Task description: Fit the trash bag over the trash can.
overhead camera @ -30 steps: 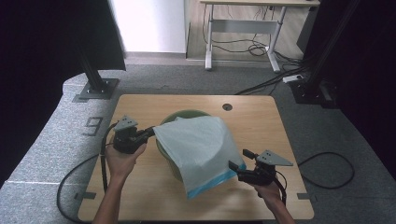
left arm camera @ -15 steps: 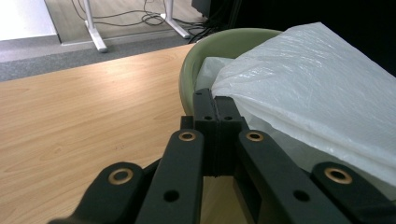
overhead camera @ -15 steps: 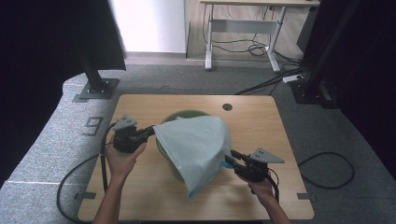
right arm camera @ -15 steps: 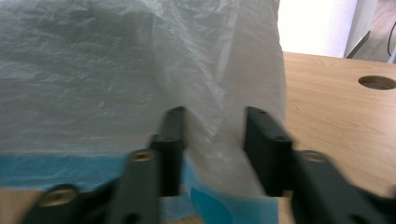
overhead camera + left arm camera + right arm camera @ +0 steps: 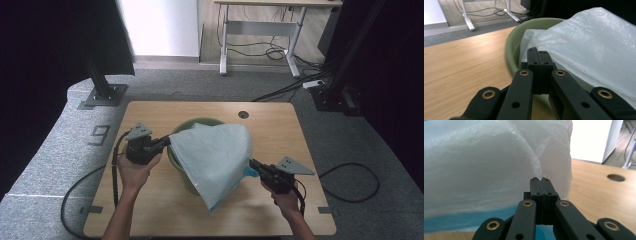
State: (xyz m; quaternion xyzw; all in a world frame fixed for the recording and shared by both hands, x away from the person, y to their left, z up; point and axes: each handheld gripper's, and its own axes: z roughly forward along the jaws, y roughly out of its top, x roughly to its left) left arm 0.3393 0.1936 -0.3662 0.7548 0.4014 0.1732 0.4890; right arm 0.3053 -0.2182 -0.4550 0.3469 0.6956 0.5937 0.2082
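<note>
Wooden tabletop [image 5: 150,210] carries the whole scene, with grey carpet around it and a desk frame far behind. Nearest the person, the right gripper [image 5: 254,165] is seen low at the right side of the table; its jaws have just been closing and are now clenched on a pinched fold of the white plastic bag [image 5: 215,155], the film being drawn to a peak at the pad tips [image 5: 539,179] in the right gripper view. A blue band of the bag [image 5: 461,222] hangs just below that pinch. Slightly farther off, the left gripper [image 5: 165,141] is clamped on the bag's opposite, left edge, its jaws [image 5: 539,62] pressed flat together just beside the rim of the green basin [image 5: 511,47].

The bag is held stretched between the two grippers and draped over the basin [image 5: 192,124], which stands at the table's middle. Its long axis runs slantwise, from the left gripper's higher, farther hold down to the right gripper's nearer one. The basin's open mouth lies below and beyond both pinches, so the next move is judged to turn on spreading the bag's edge outward and down around that rim.
</note>
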